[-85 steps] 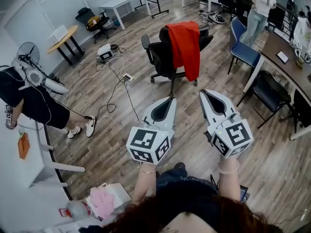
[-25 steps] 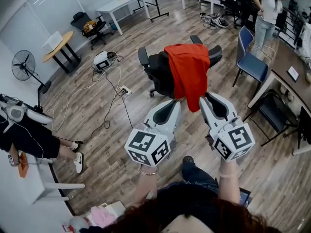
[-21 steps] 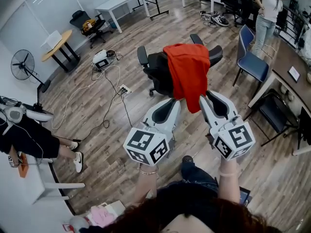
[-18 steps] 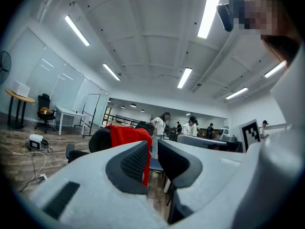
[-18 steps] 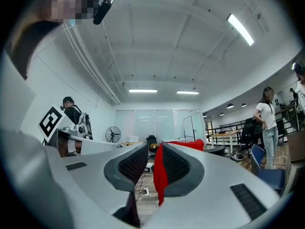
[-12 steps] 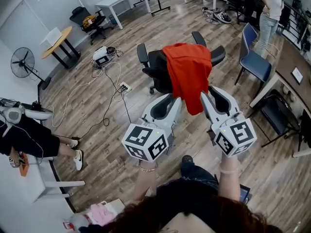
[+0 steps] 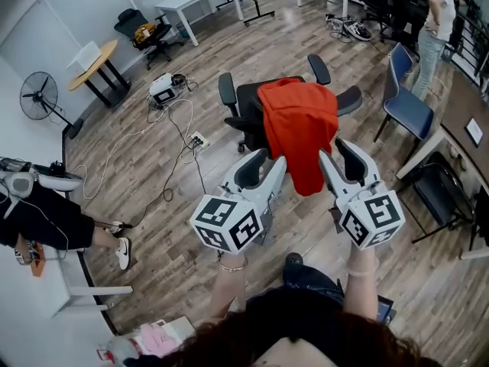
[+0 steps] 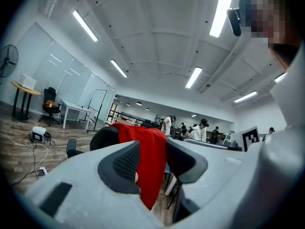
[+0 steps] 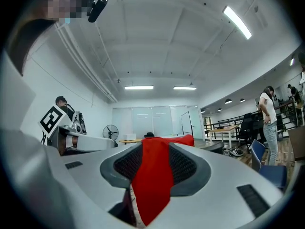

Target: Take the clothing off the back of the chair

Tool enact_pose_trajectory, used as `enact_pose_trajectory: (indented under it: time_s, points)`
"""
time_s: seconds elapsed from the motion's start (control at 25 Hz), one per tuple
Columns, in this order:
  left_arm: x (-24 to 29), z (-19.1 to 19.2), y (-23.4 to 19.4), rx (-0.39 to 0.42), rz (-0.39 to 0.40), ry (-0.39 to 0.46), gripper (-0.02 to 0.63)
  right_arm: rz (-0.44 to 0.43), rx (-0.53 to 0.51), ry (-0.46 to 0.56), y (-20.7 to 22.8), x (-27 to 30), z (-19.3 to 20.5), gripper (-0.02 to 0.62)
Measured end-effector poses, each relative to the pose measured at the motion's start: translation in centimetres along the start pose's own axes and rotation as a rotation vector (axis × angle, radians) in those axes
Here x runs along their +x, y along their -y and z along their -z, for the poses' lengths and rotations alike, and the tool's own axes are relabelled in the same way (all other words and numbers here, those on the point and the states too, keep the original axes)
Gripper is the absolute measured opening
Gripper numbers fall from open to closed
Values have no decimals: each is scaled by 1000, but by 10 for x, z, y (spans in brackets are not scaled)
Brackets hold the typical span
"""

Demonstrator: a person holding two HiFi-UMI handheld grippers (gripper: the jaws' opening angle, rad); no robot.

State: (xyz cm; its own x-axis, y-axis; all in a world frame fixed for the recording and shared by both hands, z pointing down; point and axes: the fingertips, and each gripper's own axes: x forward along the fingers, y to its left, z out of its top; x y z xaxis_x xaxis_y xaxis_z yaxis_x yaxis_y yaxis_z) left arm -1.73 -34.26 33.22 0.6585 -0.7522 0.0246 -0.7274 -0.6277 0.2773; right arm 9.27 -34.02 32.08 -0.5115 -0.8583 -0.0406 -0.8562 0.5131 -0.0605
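Red shirt (image 7: 299,128) drapes the back of the chair (image 7: 244,102); beside its hem, left gripper (image 7: 269,159) and right gripper (image 7: 335,151) hover, jaws opening, clamping nothing.

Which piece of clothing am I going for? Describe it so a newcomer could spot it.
Mid-floor stands a black swivel chair. Over its back hangs a garment: bright red, while the blue chair to its right is bare.
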Motion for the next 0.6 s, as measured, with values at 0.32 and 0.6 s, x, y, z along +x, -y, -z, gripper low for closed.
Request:
enact_pose_trajectory:
  time_s: [0.32,0.6]
  points:
    - [30,10,-25,-56,-23,-20,221,17,20,-54,26,22,24,229]
    - [52,22,-42,-84,-35,-51,230,11,53,-85,43,40,43,242]
